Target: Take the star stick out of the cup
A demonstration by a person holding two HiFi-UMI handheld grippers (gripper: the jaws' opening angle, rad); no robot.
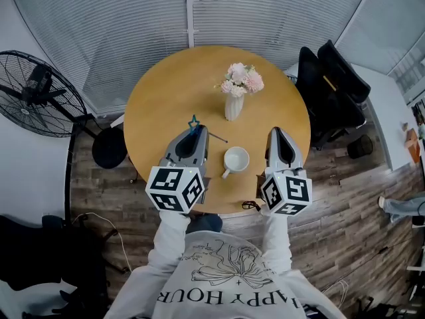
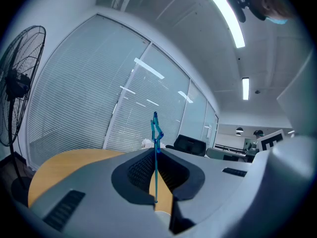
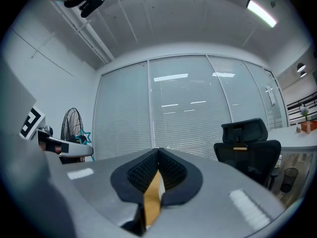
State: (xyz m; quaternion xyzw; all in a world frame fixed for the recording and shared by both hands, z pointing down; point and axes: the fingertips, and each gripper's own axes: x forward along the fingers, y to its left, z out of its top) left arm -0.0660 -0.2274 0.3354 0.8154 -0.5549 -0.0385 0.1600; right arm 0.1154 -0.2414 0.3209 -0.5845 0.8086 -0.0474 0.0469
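Observation:
My left gripper (image 1: pixel 194 133) is shut on the thin teal star stick (image 2: pixel 155 162), which stands upright between the jaws with its star (image 1: pixel 193 123) above their tips. The stick is clear of the white cup (image 1: pixel 236 159), which stands empty on the round wooden table (image 1: pixel 159 98) just right of this gripper. My right gripper (image 1: pixel 276 133) hovers to the right of the cup, its jaws shut (image 3: pixel 158 151) with nothing between them. In the right gripper view the left gripper (image 3: pixel 67 150) and the star (image 3: pixel 84 137) show at the far left.
A white vase (image 1: pixel 233 106) of pink flowers stands behind the cup. A black office chair (image 1: pixel 329 88) is at the table's right, a standing fan (image 1: pixel 36 92) and a black stool (image 1: pixel 109 147) at its left. A small dark object (image 1: pixel 250 205) lies at the near table edge.

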